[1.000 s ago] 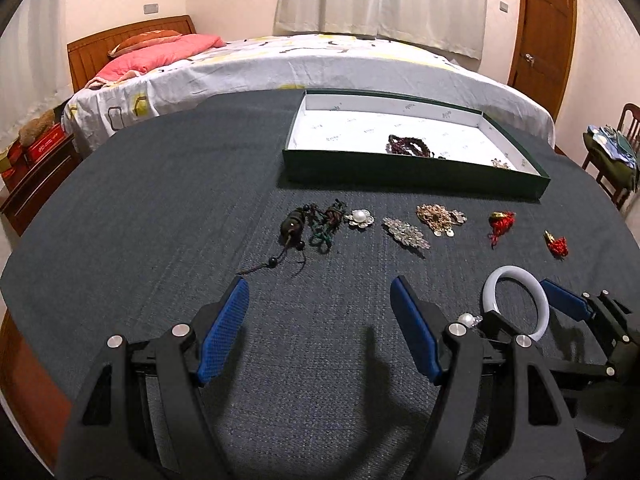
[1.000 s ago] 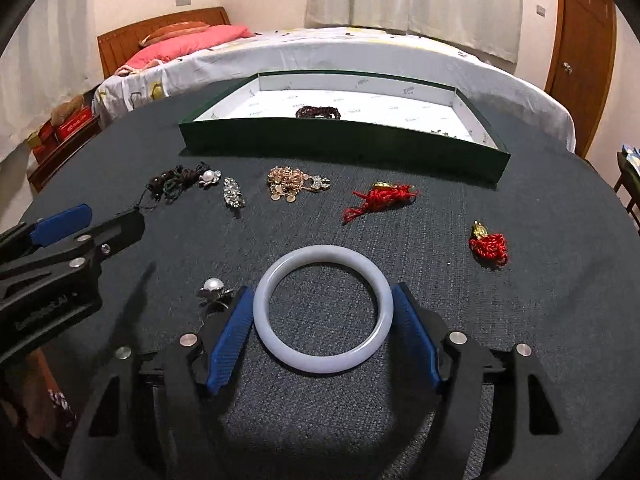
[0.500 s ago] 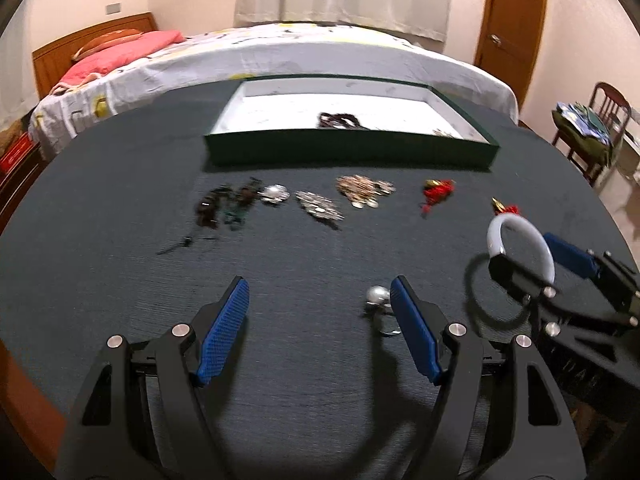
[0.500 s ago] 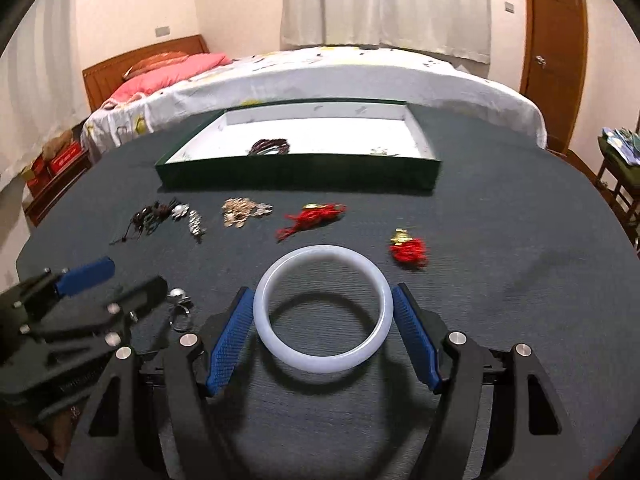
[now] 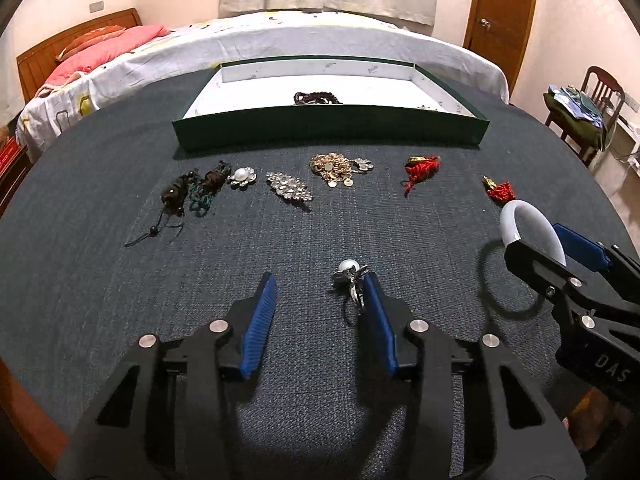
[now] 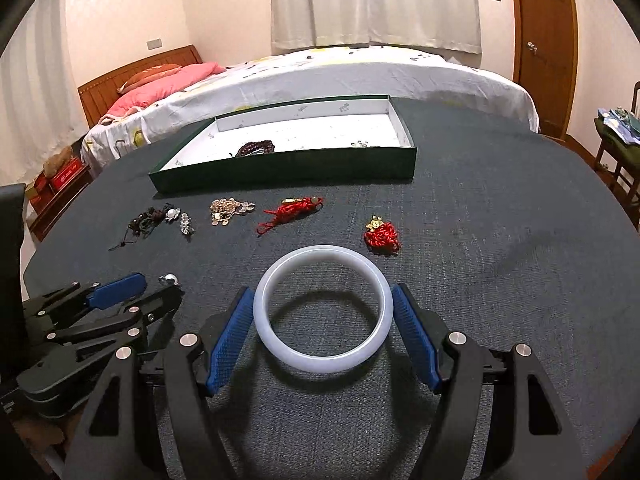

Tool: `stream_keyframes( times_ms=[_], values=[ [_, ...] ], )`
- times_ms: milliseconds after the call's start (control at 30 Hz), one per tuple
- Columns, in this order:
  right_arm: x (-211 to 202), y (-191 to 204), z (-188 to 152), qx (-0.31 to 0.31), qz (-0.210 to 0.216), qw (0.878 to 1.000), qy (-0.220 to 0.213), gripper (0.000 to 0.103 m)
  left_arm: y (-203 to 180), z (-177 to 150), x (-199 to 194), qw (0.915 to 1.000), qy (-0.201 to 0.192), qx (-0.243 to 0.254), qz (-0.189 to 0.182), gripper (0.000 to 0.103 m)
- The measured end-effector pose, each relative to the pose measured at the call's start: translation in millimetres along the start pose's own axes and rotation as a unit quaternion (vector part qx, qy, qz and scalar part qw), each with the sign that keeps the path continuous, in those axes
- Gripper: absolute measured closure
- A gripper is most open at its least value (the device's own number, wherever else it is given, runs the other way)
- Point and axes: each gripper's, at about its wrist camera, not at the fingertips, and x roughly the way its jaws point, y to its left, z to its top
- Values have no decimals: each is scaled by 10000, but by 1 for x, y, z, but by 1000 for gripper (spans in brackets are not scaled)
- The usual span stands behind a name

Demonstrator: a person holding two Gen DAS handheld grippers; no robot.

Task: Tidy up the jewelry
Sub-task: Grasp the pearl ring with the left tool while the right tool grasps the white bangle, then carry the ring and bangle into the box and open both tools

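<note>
My right gripper [image 6: 322, 312] is shut on a white jade bangle [image 6: 320, 360] and holds it above the dark table; its shadow falls below. It also shows at the right of the left wrist view, the bangle [image 5: 520, 220] sticking up. My left gripper [image 5: 320, 300] is open and low over the table. A pearl ring [image 5: 349, 272] lies against the inside of its right finger [image 5: 376, 320]. The green tray [image 6: 280, 168] stands at the back with a dark bead bracelet [image 6: 256, 148] inside.
A row of jewelry lies before the tray: dark corded beads [image 5: 192, 192], pearl brooch [image 5: 242, 176], crystal brooch [image 5: 288, 186], gold coin piece [image 5: 336, 166], two red tassel charms [image 5: 420, 168] [image 5: 500, 190]. A bed lies behind the table, a chair at right.
The right gripper has lifted the bangle off the table and turned right. The left gripper has moved right to the pearl ring, which now lies by its right finger, and closed somewhat.
</note>
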Motion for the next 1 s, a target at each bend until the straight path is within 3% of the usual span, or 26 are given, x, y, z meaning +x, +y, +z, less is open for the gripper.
stream_keyframes(
  times_ms=[400, 633, 1000],
  values=[
    [2, 1, -1, -9, 15, 10000, 38, 35, -4, 3, 3, 9999, -45, 66, -62, 60],
    [3, 3, -2, -16, 30, 10000, 48, 35, 0, 2, 2, 10000, -87, 20, -18, 77],
    [1, 4, -1, -42, 33, 10000, -17, 35, 5, 2, -2, 9997, -133, -9, -186, 79]
  ],
)
